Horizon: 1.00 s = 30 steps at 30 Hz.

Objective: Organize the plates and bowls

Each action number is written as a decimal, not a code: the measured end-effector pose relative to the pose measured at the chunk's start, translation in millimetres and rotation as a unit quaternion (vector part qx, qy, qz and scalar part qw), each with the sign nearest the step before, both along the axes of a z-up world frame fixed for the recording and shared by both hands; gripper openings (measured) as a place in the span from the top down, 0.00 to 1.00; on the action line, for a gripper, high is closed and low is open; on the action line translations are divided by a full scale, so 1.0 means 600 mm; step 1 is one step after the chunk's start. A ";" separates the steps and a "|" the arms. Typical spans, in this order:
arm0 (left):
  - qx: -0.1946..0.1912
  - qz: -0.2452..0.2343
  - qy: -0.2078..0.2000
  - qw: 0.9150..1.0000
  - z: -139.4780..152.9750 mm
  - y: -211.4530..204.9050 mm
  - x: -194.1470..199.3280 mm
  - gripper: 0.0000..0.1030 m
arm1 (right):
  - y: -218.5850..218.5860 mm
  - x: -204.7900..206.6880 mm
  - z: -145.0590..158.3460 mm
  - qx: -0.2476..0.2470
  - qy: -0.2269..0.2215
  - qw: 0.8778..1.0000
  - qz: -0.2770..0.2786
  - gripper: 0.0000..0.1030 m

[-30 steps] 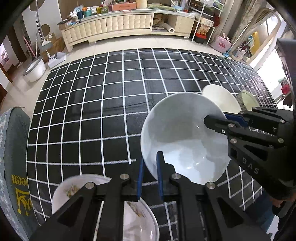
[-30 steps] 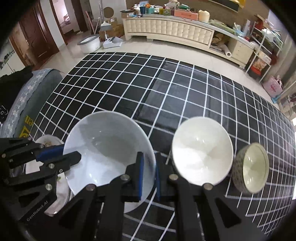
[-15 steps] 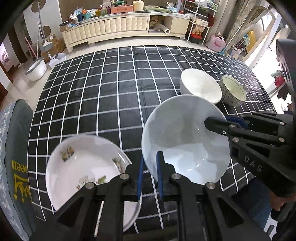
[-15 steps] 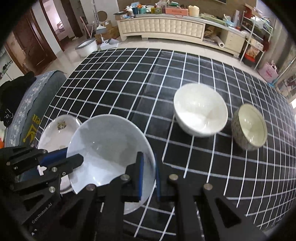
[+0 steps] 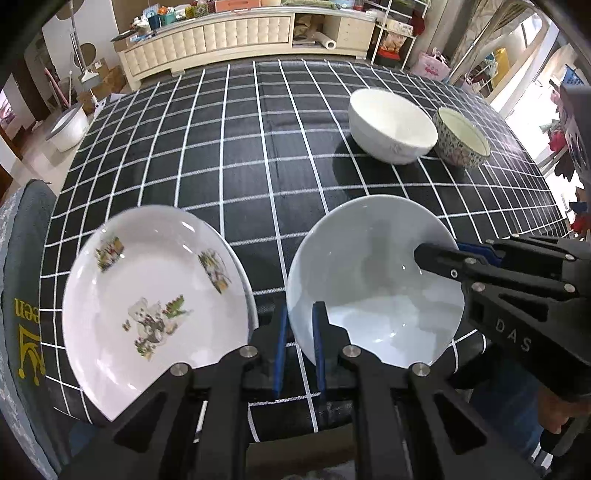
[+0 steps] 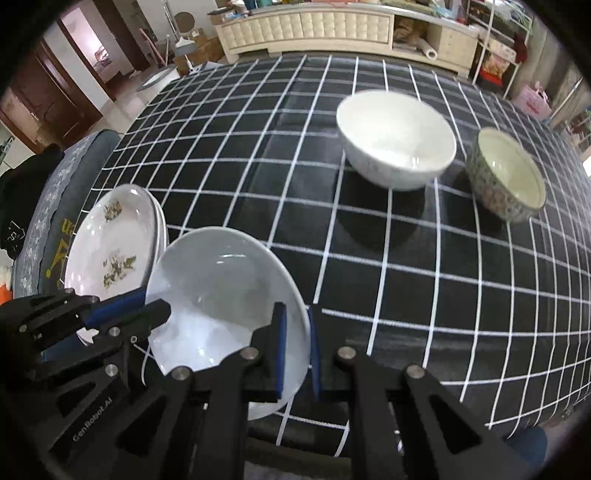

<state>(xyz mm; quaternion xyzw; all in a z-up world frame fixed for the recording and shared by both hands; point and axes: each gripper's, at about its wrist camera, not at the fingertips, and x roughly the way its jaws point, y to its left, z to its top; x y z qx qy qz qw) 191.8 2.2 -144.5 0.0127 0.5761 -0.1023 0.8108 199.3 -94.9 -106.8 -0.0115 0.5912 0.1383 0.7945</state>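
Note:
Both grippers hold one plain white deep plate (image 5: 373,280) above the table's near edge. My left gripper (image 5: 298,332) is shut on its left rim; my right gripper (image 6: 295,336) is shut on its right rim, and the plate also shows in the right wrist view (image 6: 221,295). A flower-printed plate (image 5: 155,306) lies to its left on top of another plate, also in the right wrist view (image 6: 110,243). A white bowl (image 5: 391,125) and a patterned bowl (image 5: 461,138) stand at the far right.
The table wears a black cloth with a white grid (image 5: 221,147). A grey cushioned chair (image 5: 22,295) stands at the left edge. A cream sideboard (image 5: 236,33) runs along the far wall.
Both grippers have pulled back toward the near table edge and risen with the white plate held between them. The printed plate and the two bowls have come into fuller view.

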 end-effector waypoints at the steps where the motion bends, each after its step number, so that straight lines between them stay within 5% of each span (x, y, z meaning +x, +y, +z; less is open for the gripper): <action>1: -0.001 0.000 0.003 1.000 -0.003 0.000 0.000 0.89 | -0.002 0.000 -0.004 0.001 0.003 1.000 -0.002 0.86; 16: -0.011 -0.008 0.013 1.000 -0.025 -0.010 0.021 0.89 | -0.014 0.016 -0.032 -0.007 0.023 0.999 -0.024 0.85; 24: -0.007 -0.003 0.002 1.000 -0.020 -0.009 0.021 0.89 | -0.019 0.014 -0.004 -0.023 -0.002 1.000 -0.020 0.85; 28: -0.005 0.007 -0.004 1.000 -0.001 0.001 0.020 0.67 | -0.026 0.011 0.004 -0.024 -0.002 1.000 -0.021 0.85; 30: 0.000 0.006 -0.012 1.000 0.010 0.004 0.019 0.67 | -0.027 0.011 0.010 -0.027 -0.006 0.999 -0.022 0.83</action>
